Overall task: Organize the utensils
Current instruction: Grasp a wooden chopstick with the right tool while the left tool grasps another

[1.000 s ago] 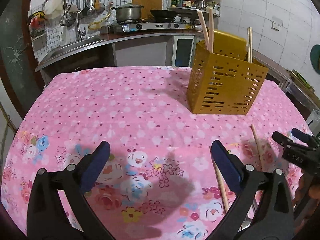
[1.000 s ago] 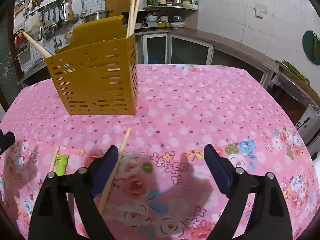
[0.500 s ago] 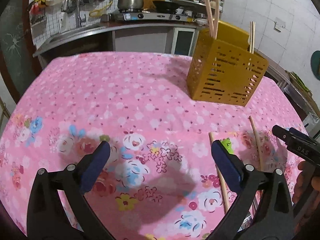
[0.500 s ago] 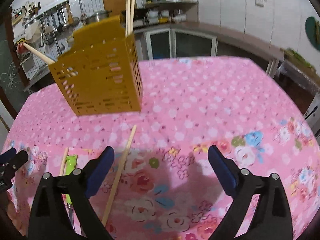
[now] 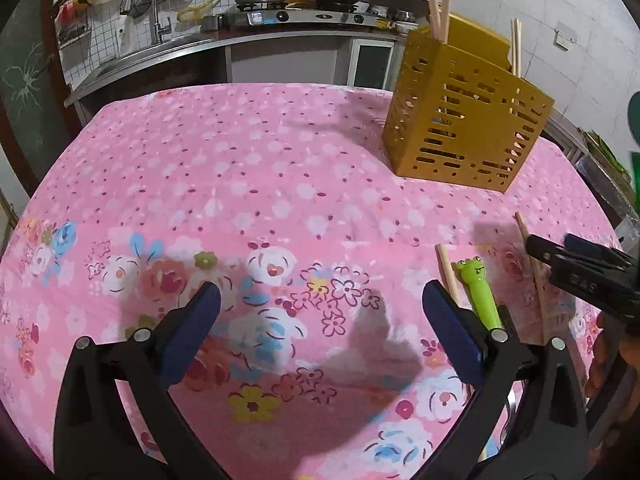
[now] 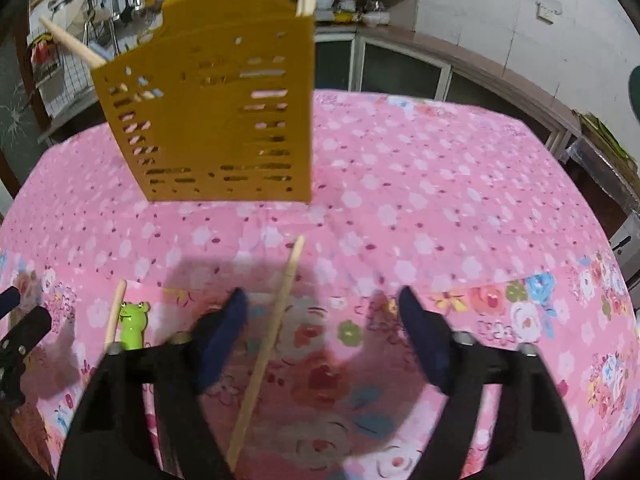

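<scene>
Low in the right wrist view, the right gripper is closing around a loose chopstick, not yet pinching it. It is presumably bound for the yellow holder at upper left. The left gripper hangs wide open, empty, over the tablecloth.

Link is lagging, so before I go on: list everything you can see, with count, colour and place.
Utensil holder: one, mustard yellow, far on the table, chopsticks standing in it.
Chopstick: one, pale wood, lying between the closing right jaws, not gripped.
Second chopstick: one, pale wood, beside the frog.
Frog-handled utensil: one, green, near edge.
Tablecloth: one, pink floral.
Left gripper: black, blue pads, open, empty.
Right gripper: black, blue pads.
</scene>
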The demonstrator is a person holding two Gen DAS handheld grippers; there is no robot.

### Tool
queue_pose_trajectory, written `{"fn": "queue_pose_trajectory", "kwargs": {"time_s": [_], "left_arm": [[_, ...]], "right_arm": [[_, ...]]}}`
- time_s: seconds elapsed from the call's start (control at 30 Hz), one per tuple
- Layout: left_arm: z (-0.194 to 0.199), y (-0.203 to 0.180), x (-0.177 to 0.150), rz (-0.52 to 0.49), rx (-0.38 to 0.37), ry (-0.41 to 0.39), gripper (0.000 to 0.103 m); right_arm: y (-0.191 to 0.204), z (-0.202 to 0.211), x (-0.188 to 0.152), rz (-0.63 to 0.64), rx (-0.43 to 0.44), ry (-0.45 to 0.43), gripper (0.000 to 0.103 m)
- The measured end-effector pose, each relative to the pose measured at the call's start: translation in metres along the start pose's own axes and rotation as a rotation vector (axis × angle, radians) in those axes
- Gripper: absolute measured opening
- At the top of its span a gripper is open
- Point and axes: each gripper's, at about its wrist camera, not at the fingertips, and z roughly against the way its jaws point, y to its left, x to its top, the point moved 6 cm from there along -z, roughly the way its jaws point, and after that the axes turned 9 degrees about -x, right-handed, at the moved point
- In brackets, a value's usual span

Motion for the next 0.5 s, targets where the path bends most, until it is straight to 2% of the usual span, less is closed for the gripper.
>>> {"fn": "queue_pose_trajectory", "kwargs": {"time_s": [0.03, 0.27, 0.37, 0.5], "left_arm": [[0.0, -0.001, 0.0, -0.002, -0.008, 0.003, 0.098], [-0.008, -0.005, -0.002, 0.008, -0.023, 0.045, 0.098], [-0.008, -0.008, -0.001, 0.016, -0.028, 0.054, 0.098], [-0.008, -0.014, -0.001, 0.015, -0.034, 0.072, 0.098]], "right_arm": [[0.003, -0.005, 0.0, 0.005, 0.007, 0.02, 0.052], [0.013, -0.018, 0.009, 0.001, 0.033, 0.077, 0.032], [0.017, -0.019, 0.012, 0.018, 0.034, 0.083, 0.015], [0.013, -0.017, 0.011, 0.022, 0.055, 0.078, 0.01]]}}
